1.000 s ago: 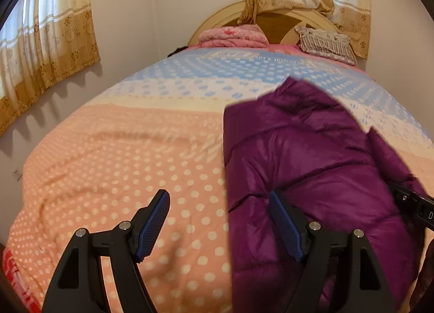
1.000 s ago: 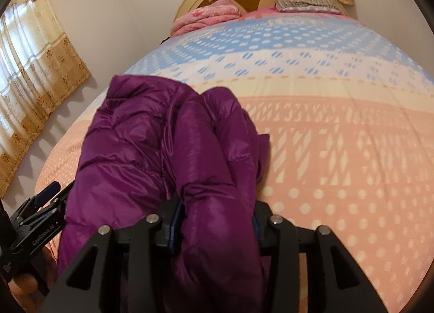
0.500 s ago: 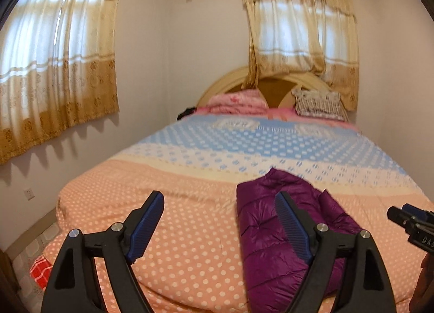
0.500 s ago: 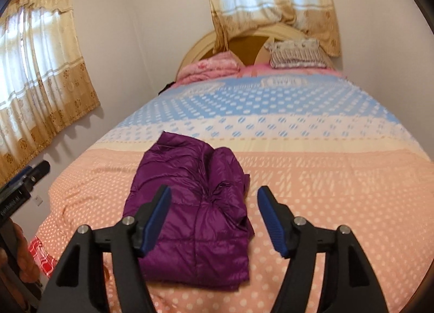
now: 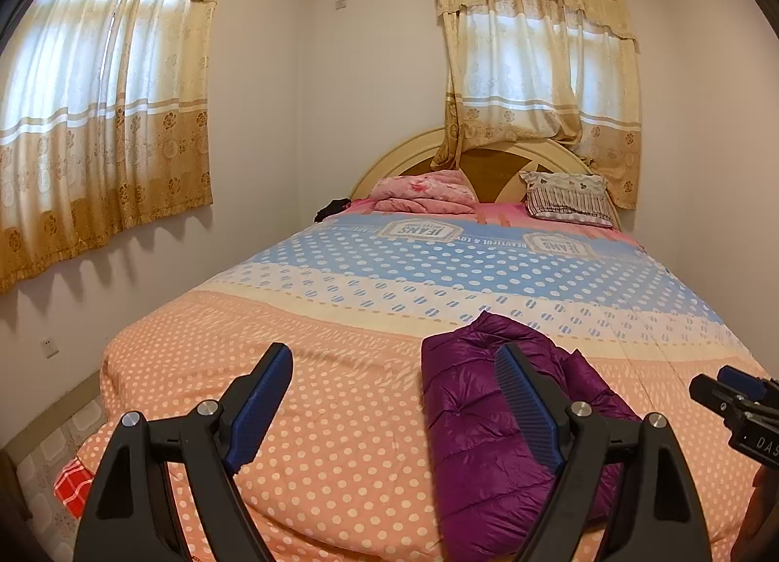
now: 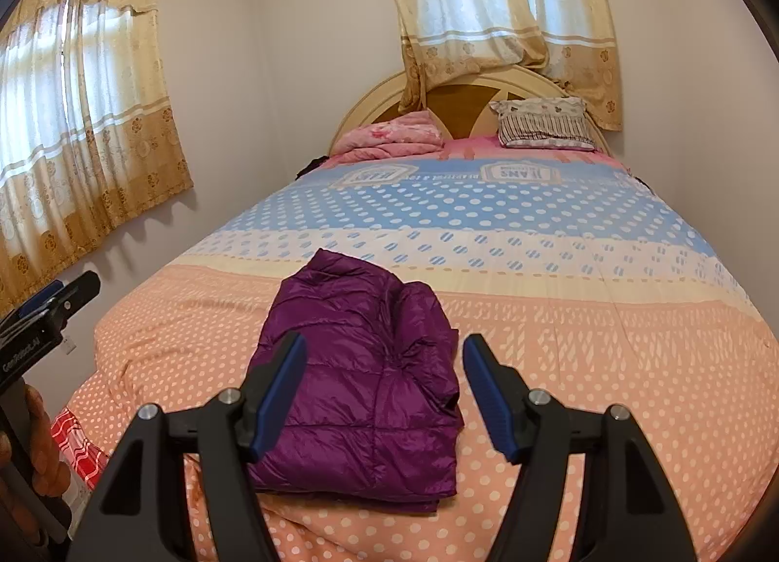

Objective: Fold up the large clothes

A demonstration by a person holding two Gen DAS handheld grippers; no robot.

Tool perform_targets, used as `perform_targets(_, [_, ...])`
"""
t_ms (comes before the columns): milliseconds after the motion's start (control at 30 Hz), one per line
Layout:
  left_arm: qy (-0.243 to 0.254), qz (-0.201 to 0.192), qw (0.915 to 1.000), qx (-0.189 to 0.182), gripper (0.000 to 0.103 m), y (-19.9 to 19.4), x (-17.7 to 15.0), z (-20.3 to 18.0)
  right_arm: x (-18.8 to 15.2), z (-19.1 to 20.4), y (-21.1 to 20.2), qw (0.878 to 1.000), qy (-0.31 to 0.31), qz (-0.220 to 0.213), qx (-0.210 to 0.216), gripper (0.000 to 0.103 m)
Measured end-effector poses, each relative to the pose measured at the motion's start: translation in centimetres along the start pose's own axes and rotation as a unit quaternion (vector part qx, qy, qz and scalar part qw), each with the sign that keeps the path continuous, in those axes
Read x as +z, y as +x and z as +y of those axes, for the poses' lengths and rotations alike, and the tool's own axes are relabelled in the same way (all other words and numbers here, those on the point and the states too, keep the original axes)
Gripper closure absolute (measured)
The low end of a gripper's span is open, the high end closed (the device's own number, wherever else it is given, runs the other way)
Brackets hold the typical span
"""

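A purple puffer jacket (image 5: 477, 421) lies folded in a compact bundle on the peach end of the bed (image 5: 341, 416). My left gripper (image 5: 393, 357) hovers above and short of the bed, open, with nothing between its blue pads; the jacket sits beyond its right finger. In the right wrist view the jacket (image 6: 360, 318) lies straight ahead. My right gripper (image 6: 385, 343) is held above and in front of it, open and not touching the fabric.
The bed's dotted quilt (image 6: 560, 318) stretches to a round headboard (image 5: 487, 163) with a folded pink blanket (image 5: 423, 194) and a striped pillow (image 5: 567, 199). Curtained windows are on the left and back walls. A red checked cloth (image 5: 70, 489) hangs at the bed's near left corner.
Both grippers drew back and rose away from the jacket. The right gripper, shut on a jacket fold a second ago, let go and opened. The jacket stays folded on the bed.
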State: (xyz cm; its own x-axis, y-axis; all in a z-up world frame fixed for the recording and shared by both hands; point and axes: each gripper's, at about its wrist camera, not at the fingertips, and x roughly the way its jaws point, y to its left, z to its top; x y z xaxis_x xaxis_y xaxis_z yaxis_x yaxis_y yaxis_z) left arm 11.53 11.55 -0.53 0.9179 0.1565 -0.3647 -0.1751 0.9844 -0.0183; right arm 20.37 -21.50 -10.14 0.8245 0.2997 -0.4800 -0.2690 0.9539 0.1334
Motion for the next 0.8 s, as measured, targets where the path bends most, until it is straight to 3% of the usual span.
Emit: perform_targets(800, [0.006,0.004,1.0,-0.004,0.017,0.1,-0.26,-0.33,-0.58,0.08,-0.21,1.0,0.007,0.004,0.008,0.033])
